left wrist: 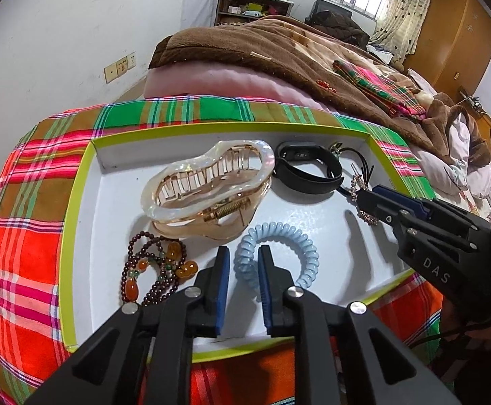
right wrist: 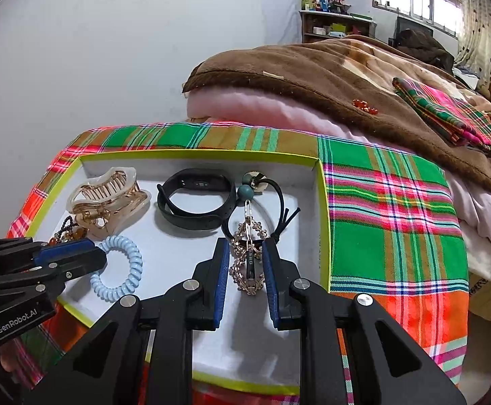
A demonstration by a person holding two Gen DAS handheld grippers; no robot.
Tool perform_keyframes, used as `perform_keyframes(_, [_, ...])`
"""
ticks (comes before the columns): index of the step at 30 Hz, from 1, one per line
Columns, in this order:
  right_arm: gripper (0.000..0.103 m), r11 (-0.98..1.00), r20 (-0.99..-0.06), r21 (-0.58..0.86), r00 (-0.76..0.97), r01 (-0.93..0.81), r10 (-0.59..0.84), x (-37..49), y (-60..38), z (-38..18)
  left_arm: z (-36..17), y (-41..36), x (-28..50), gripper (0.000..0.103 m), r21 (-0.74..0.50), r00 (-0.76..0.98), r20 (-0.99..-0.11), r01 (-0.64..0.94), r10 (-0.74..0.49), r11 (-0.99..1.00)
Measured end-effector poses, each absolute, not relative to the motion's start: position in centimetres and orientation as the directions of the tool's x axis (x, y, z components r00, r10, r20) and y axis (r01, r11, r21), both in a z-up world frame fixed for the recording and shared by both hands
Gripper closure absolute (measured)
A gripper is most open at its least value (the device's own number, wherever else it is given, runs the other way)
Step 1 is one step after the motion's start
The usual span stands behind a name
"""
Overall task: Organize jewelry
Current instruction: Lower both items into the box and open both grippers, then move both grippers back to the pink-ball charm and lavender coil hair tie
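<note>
A shallow white tray with a yellow-green rim (left wrist: pixel 76 202) (right wrist: pixel 323 209) holds the jewelry. My left gripper (left wrist: pixel 243 253) is open, its jaws astride one side of a light blue coil hair tie (left wrist: pixel 299 236) (right wrist: pixel 124 270). Beside it lie a dark bead bracelet with amber beads (left wrist: pixel 154 270) and a large pearly hair claw (left wrist: pixel 208 182) (right wrist: pixel 107 195). My right gripper (right wrist: pixel 245 246) (left wrist: pixel 363 194) is open, its jaws either side of a gold chain bracelet (right wrist: pixel 245 260). A black wristband (right wrist: pixel 195 202) (left wrist: pixel 306 165) and a black hair tie with green beads (right wrist: pixel 262 189) lie behind.
The tray rests on a bright plaid cloth (right wrist: pixel 387 222) (left wrist: pixel 26 236). Behind it a brown blanket (right wrist: pixel 330 74) covers a bed, with a small red bead piece (right wrist: pixel 365 106) (left wrist: pixel 326 85) and a folded plaid cloth (right wrist: pixel 448 114) on it. A white wall stands to the left.
</note>
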State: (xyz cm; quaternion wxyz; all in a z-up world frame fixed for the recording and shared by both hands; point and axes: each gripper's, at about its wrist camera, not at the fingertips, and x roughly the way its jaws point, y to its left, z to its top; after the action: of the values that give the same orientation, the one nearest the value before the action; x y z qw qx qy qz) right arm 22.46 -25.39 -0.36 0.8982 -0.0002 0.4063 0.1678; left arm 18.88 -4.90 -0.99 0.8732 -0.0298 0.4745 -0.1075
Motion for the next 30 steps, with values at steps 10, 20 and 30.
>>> perform_keyframes(10, [0.079, 0.943, -0.725, 0.151, 0.615, -0.298, 0.31, 22.2, -25.5, -0.2, -1.0, -4.9, 18.8, 0.072, -0.153, 0.529, -0.822, 0.15, -0.21, 0.977])
perform_keyframes(20, [0.071, 0.943, -0.707, 0.155, 0.633, -0.294, 0.314, 21.2, -25.6, 0.7, -0.1, -4.9, 17.8, 0.062, -0.16, 0.545, -0.808, 0.163, -0.224, 0.974])
perform_keyframes(30, [0.068, 0.942, -0.672, 0.169, 0.665, -0.289, 0.324, 18.4, -26.0, 2.3, 1.7, -4.3, 15.2, 0.053, -0.158, 0.583, -0.78, 0.169, -0.228, 0.973])
